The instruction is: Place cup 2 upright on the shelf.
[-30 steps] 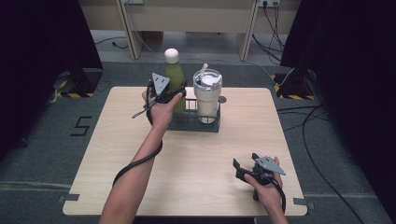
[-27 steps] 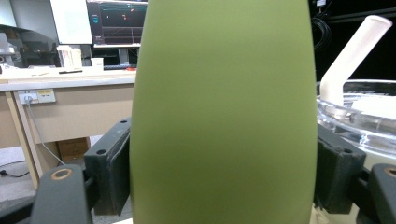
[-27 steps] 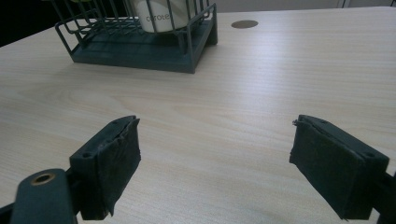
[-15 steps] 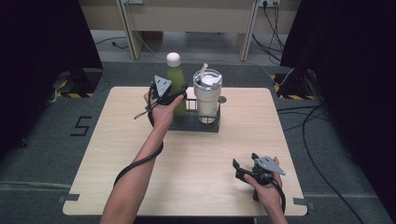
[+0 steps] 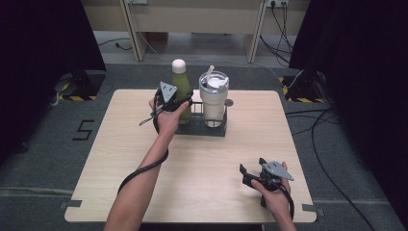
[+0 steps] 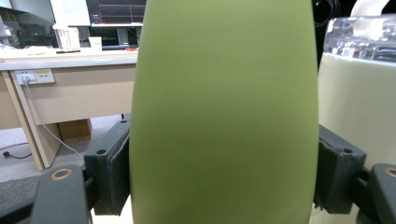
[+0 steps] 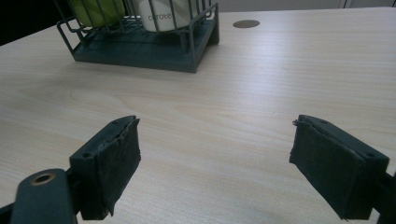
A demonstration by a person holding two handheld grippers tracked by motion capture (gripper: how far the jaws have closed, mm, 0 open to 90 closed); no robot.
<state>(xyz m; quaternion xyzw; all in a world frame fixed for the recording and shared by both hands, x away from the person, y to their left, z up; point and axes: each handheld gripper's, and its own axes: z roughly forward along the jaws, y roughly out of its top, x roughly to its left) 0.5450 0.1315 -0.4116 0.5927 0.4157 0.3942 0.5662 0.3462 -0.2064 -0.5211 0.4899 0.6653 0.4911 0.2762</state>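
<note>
A green bottle (image 5: 180, 86) with a white cap stands in the left half of a dark wire rack (image 5: 204, 129) at the table's far middle. My left gripper (image 5: 183, 103) is shut on the bottle's body. In the left gripper view the bottle (image 6: 224, 107) sits between both pads (image 6: 112, 172). A cream tumbler (image 5: 213, 100) with a clear lid and straw stands in the rack's right half, also in the left gripper view, tumbler (image 6: 356, 102). My right gripper (image 5: 248, 174) rests open near the front right edge, right gripper (image 7: 215, 172) with nothing between its jaws.
The right gripper view looks across bare wood toward the rack (image 7: 144, 49), the bottle's base (image 7: 98, 8) and the tumbler (image 7: 163, 13). A round grommet (image 5: 228, 102) lies right of the rack. Desks and cables sit beyond the table (image 5: 120, 159).
The green bottle has sunk a little lower into the rack with my left gripper on it. The right gripper has stayed put.
</note>
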